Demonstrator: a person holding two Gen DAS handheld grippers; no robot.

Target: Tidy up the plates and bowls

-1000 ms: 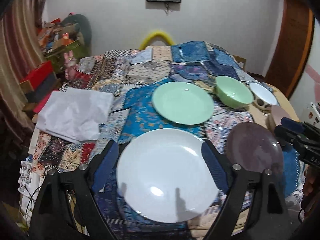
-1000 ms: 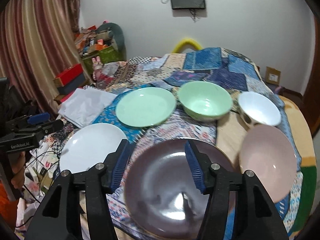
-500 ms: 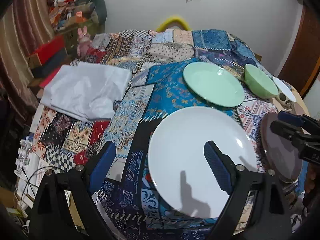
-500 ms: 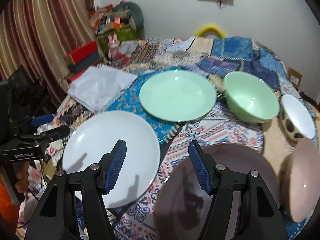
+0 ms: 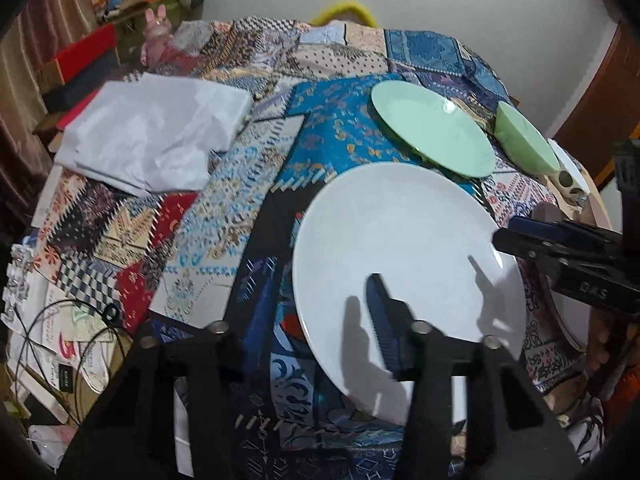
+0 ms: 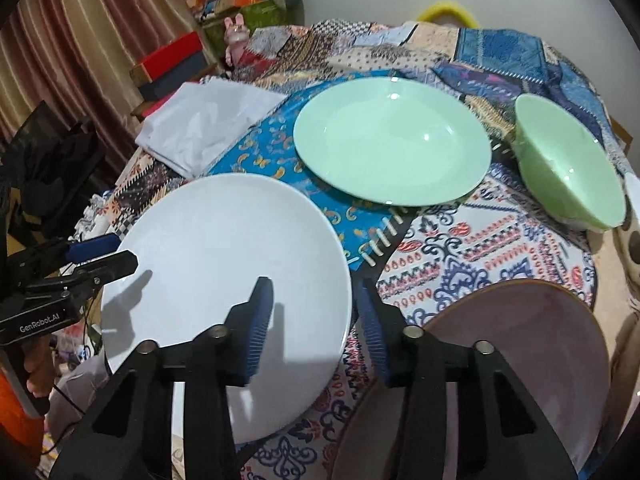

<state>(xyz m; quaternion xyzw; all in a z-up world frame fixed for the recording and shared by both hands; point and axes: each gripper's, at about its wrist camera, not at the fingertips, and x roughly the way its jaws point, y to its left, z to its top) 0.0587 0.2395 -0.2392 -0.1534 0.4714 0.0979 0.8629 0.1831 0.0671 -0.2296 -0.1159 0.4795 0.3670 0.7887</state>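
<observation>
Plates: one white [image 6: 224, 264], one green [image 6: 392, 140], one brown [image 6: 520, 344]; one green bowl [image 6: 568, 168].

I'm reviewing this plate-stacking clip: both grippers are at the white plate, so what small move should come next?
Probably lift it slightly. The left gripper and right gripper, jaws just closing, each straddle an opposite rim of the round white plate, which looks flat on the patchwork cloth. Whether the pads already pinch is unclear.

Both wrist views look steeply down, close over the table – sharing the white plate [image 5: 404, 248] [image 6: 224, 264].
</observation>
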